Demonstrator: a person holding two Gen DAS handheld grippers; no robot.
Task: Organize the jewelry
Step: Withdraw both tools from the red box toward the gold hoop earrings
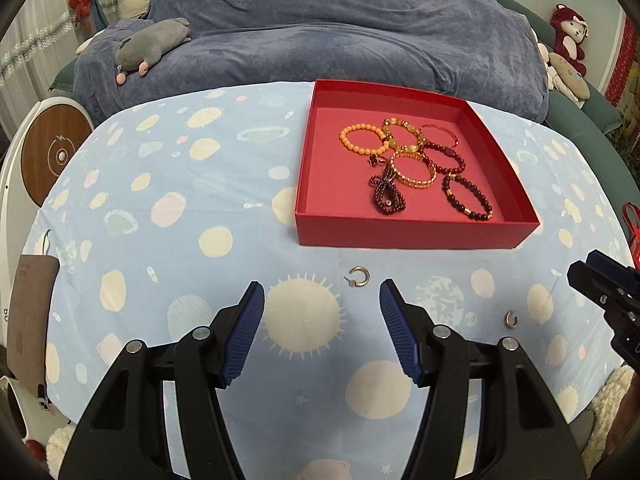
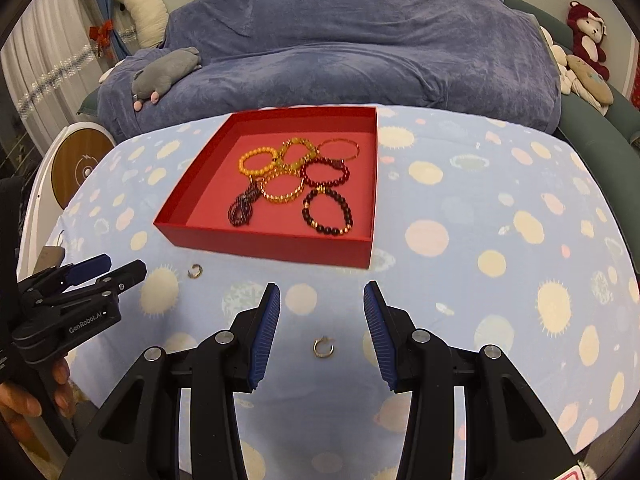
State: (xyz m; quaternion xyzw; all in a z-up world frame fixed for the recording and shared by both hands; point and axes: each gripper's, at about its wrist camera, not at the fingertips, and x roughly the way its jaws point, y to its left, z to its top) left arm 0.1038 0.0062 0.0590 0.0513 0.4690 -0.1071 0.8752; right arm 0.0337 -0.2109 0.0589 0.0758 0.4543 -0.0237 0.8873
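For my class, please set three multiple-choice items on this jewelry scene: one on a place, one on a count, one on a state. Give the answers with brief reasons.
1. Where do the bracelets lie?
A. On the tablecloth
B. In the red box
C. On the sofa

2. How many hoop earrings lie on the tablecloth?
A. None
B. Two
C. Five

3. What state is the right claw in?
A. Open, empty
B. Shut on an earring
C. Shut on a bracelet

Answers:
1 B: the bracelets sit inside the red box.
2 B: one hoop earring, another hoop earring, both on the tablecloth.
3 A: the right claw has its fingers spread, nothing between.

Red box [image 1: 400, 236], pale blue spotted cloth [image 1: 180, 208], orange bracelet [image 1: 362, 140], blue-padded claws
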